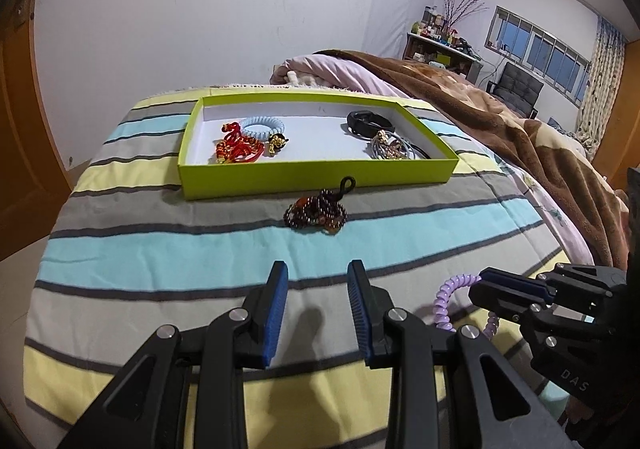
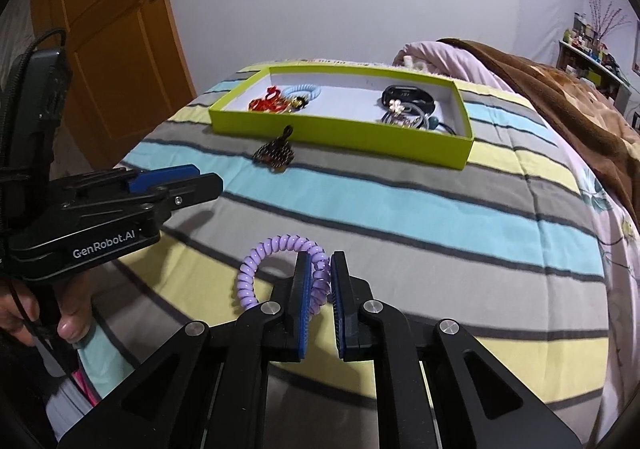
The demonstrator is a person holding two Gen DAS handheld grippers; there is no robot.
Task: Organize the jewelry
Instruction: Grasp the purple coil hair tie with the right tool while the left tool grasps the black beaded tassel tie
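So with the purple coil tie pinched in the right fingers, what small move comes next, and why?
Probably carry the right gripper forward toward the green tray. It is shut on the purple coil hair tie, the tray already holds the other pieces, and the left gripper is open with nothing between its fingers.

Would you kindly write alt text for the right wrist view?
The right gripper pinches a purple spiral hair tie above a striped bedspread. Farther off, a green tray holds jewelry, with a dark beaded bracelet lying before it.
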